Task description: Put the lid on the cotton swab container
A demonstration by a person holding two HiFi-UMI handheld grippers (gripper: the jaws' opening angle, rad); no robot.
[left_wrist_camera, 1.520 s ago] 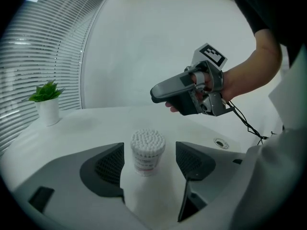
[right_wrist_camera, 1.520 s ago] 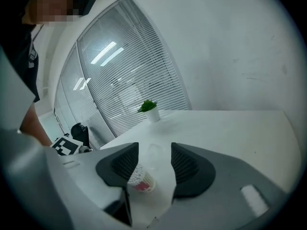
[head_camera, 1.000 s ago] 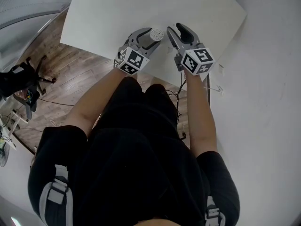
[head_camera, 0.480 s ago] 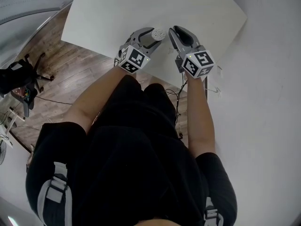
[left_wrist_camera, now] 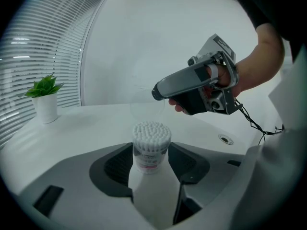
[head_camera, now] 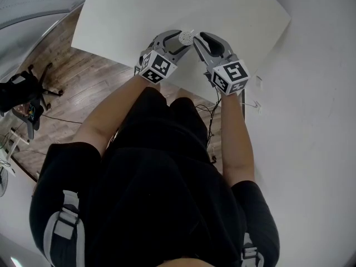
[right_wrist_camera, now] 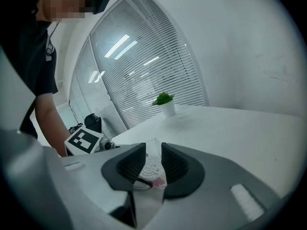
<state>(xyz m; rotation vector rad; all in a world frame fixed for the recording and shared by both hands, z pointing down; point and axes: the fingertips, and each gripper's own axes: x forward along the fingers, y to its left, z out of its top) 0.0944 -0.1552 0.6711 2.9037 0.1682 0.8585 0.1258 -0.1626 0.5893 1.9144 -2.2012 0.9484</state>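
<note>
**Clear lid up at the swab pot, and I can barely see it**

Starting on my left: a potted plant [left_wrist_camera: 44, 87] sits well apart by the blinds. The left gripper [head_camera: 177, 42] has its jaws clamped on the cotton swab container [left_wrist_camera: 151, 145], which stands upright with the white swab tips showing at the open top. Its base is hidden behind the gripper's own body, so I can't tell whether it rests on the table [head_camera: 139, 15]. In the head view it's only a small pale disc between the two gripper tips.

Now the tricky part, the lid [right_wrist_camera: 153, 150]. It's transparent. In the left gripper view I get only a faint outline at the nose of the right gripper [head_camera: 201, 39], just above the swabs. In the right gripper view it's a glassy sliver between narrow jaws. Those jaws have just been opening a touch, with the lid between them and the pads against its sides. Whether the lid touches the container, I can't say.

Both forearms reach out over the table's near edge. The grippers tilt downward, with their tips converging.
</note>
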